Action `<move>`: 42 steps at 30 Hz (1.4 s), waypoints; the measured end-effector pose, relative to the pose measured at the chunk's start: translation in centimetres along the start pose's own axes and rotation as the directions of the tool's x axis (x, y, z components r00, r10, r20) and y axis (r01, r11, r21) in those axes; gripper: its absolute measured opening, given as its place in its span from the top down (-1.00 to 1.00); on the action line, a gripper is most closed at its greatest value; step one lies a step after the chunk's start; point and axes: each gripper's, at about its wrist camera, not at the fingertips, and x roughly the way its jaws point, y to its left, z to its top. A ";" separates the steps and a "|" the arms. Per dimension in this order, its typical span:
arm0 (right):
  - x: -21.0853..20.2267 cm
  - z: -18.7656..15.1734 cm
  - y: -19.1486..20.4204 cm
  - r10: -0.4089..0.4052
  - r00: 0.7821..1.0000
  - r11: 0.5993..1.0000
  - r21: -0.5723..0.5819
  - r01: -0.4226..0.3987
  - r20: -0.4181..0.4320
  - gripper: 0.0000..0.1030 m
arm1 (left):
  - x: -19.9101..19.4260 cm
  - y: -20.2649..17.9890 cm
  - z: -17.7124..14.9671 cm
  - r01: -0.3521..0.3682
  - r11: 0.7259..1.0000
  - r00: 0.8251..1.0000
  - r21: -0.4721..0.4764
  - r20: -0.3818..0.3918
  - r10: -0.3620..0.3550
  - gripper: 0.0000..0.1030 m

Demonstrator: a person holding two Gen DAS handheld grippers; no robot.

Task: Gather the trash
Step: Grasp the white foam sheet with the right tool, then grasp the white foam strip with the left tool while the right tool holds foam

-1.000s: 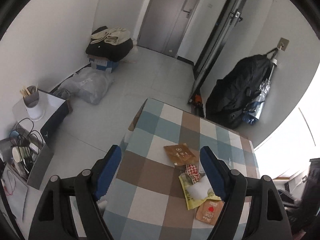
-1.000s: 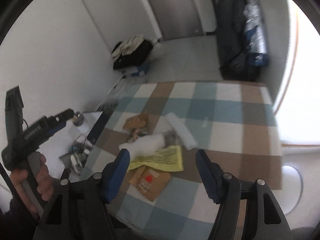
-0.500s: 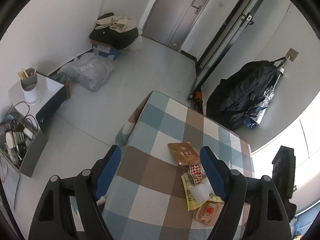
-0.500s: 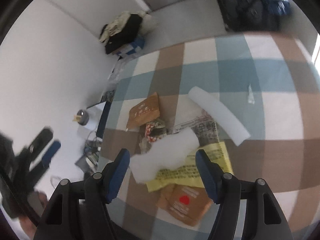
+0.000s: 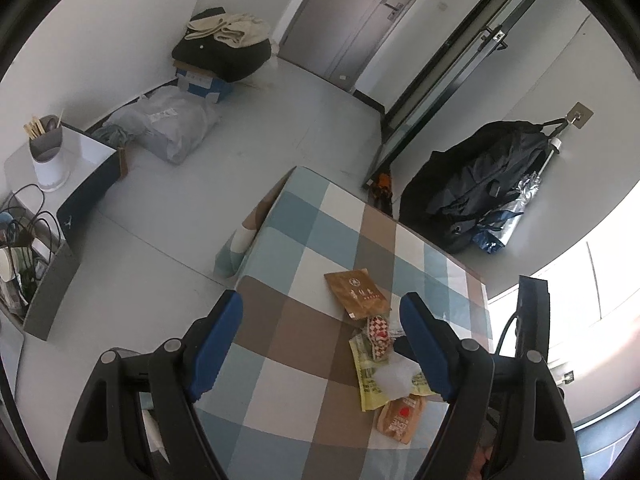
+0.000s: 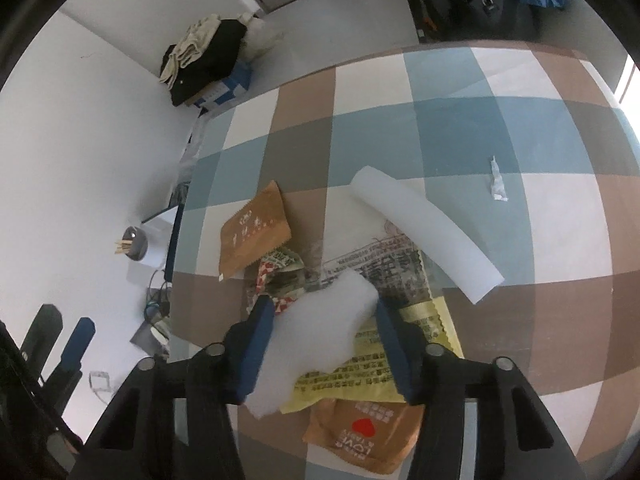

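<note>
A pile of trash lies on the checkered table (image 6: 460, 92): a white foam scrap (image 6: 320, 332), a yellow wrapper (image 6: 404, 336), an orange packet with a red heart (image 6: 360, 436), a brown packet (image 6: 254, 232), a red-checked wrapper (image 6: 266, 276), a printed paper (image 6: 384, 268) and a white rolled sheet (image 6: 424, 228). My right gripper (image 6: 326, 310) is open, its fingers either side of the foam scrap. My left gripper (image 5: 320, 308) is open and empty, high above the table's left part. The pile also shows in the left wrist view (image 5: 384, 356).
A small crumpled scrap (image 6: 496, 180) lies on the table's right side. On the floor stand a box with clothes (image 5: 220, 52), a grey bag (image 5: 168, 124) and a white shelf with a cup of chopsticks (image 5: 46, 148). A dark jacket (image 5: 480, 184) hangs on the wall.
My right gripper has come down toward the pile and now straddles the white foam scrap. My left gripper has risen and tilted a little; it stays open.
</note>
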 end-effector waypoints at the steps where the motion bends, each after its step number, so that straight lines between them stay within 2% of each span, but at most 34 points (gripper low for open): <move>1: 0.0 0.0 -0.1 0.000 1.000 1.000 0.003 0.000 0.001 0.04 | 0.0 -0.1 0.0 0.002 1.000 1.000 0.004 -0.001 -0.002 -0.52; 6: -0.9 -0.4 0.1 -0.010 0.999 0.999 -0.035 0.011 0.036 0.26 | 0.4 -0.3 -0.2 0.013 1.000 1.000 0.015 -0.028 -0.012 -0.52; 16: -2.9 -2.0 -2.1 0.066 0.996 0.997 -0.043 -0.064 0.060 0.28 | 1.3 -0.8 -1.0 -0.006 0.999 0.997 0.038 -0.078 0.009 -0.52; 20: -4.5 -3.1 -3.5 0.111 0.990 0.993 -0.035 -0.109 0.082 0.28 | 2.1 -0.2 -1.4 -0.015 1.000 0.992 -0.009 -0.126 0.014 -0.52; 23: -5.6 -3.9 -4.7 0.141 0.984 0.990 -0.014 -0.141 0.104 0.28 | 2.6 -0.4 -1.5 -0.032 0.999 0.991 -0.005 -0.133 0.031 -0.52; 27: -7.3 -4.9 -6.5 0.159 0.978 0.987 -0.005 -0.159 0.132 0.28 | 3.4 -1.2 -1.9 -0.046 0.999 0.987 0.028 -0.156 0.050 -0.52; 32: -9.3 -6.2 -7.7 0.159 0.975 0.986 -0.081 -0.148 0.157 0.28 | 3.7 -2.8 -2.9 -0.068 0.991 0.983 0.114 -0.164 0.087 -0.52; 36: -10.7 -7.0 -9.2 0.179 0.969 0.981 -0.103 -0.163 0.173 0.28 | 3.5 -5.3 -3.7 -0.167 0.950 0.971 0.265 -0.121 0.205 -0.52; 37: -10.9 -7.2 -9.5 0.173 0.969 0.982 -0.109 -0.155 0.174 0.28 | 3.6 -5.6 -3.7 -0.175 0.946 0.969 0.274 -0.123 0.215 -0.52; 42: -11.0 -7.8 -11.4 0.189 0.964 0.980 -0.100 -0.173 0.186 0.28 | 4.5 -8.4 -3.3 -0.122 0.957 0.967 0.263 -0.186 0.174 -0.52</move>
